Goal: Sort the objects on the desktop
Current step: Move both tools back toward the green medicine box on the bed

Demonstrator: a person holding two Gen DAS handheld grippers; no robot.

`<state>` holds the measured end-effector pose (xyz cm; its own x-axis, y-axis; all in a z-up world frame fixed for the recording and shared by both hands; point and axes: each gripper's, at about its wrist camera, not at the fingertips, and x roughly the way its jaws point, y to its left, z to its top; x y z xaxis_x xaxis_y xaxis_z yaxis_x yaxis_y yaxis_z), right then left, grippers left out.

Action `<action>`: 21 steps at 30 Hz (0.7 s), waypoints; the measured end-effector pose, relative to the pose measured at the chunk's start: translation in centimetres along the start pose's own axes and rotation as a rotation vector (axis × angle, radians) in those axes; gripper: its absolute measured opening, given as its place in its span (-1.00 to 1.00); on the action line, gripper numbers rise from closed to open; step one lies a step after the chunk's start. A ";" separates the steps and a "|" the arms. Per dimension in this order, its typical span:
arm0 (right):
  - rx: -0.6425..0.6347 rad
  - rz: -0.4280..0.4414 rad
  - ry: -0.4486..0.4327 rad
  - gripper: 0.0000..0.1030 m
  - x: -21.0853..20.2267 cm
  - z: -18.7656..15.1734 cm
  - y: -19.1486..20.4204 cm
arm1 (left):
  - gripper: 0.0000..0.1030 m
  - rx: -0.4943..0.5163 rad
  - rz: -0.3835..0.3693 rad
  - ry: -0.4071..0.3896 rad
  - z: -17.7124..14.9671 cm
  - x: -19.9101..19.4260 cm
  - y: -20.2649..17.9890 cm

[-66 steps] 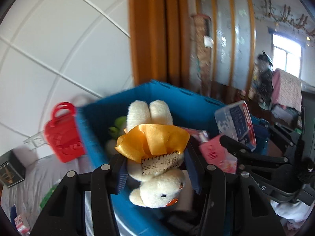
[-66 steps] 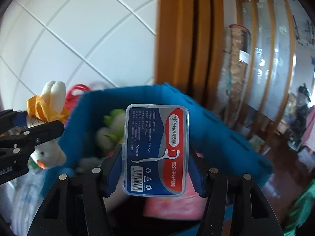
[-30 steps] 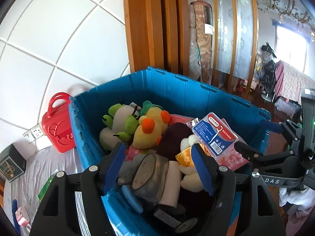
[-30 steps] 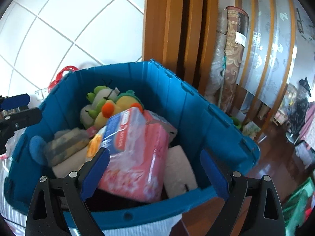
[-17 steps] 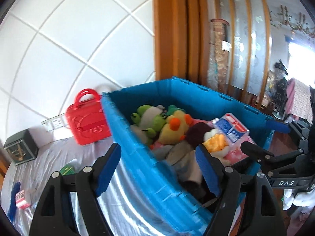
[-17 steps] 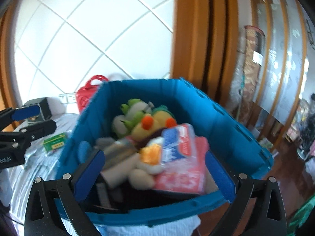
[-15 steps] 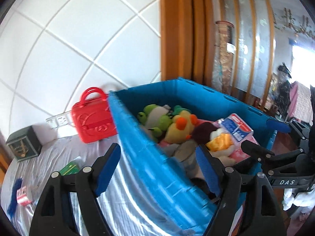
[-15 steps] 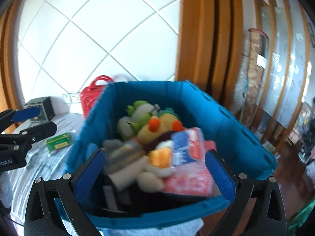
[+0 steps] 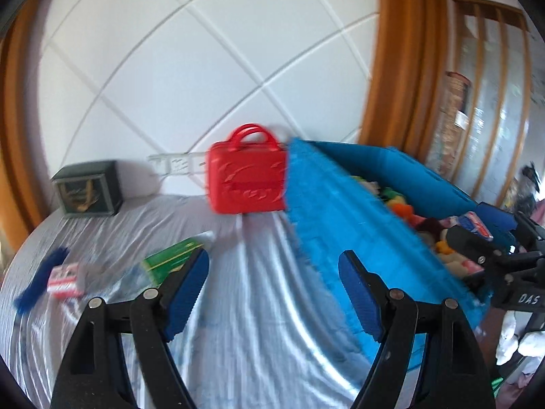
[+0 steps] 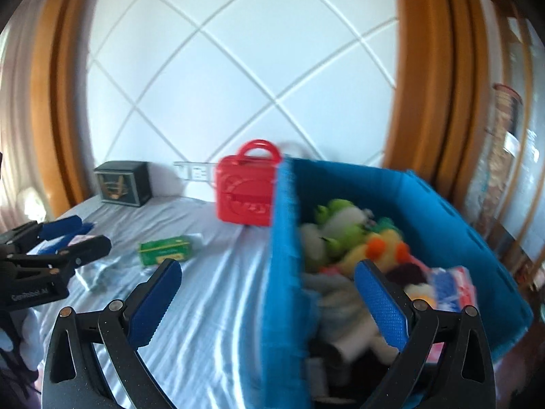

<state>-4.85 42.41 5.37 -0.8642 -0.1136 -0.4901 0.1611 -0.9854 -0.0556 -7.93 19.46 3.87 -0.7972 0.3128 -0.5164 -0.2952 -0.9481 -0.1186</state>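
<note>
Where motion blurs it, the blue bin hides its toys' details.

- My left gripper tilts downward, jaws apart, nothing between them.
- My right gripper tilts downward too, spread wide and empty.

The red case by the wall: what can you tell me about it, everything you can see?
The red case looks like moulded plastic, a small boxy suitcase shape with an arched double handle on top and a raised pattern on its front that is too blurred to read. It stands upright on the pale cloth, shut, at the back against the white wall. Its right edge sits beside the blue bin, seemingly touching it. Neither gripper is near it.
</note>
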 end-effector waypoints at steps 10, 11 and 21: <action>-0.054 0.138 0.047 0.99 4.6 1.8 9.9 | 0.52 -0.129 0.201 0.047 -2.7 -1.7 14.1; -0.057 0.149 0.056 0.99 5.3 1.9 10.9 | 0.52 -0.137 0.219 0.051 -2.9 -1.8 15.2; -0.073 0.159 0.194 0.99 12.4 0.6 15.6 | 0.52 -0.238 0.308 0.132 -5.9 -0.4 24.8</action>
<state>-13.32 25.51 -1.02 -0.7191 -0.2327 -0.6548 0.3275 -0.9445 -0.0240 -11.80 -4.55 -3.87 -0.7499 0.0167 -0.6613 0.0895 -0.9879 -0.1264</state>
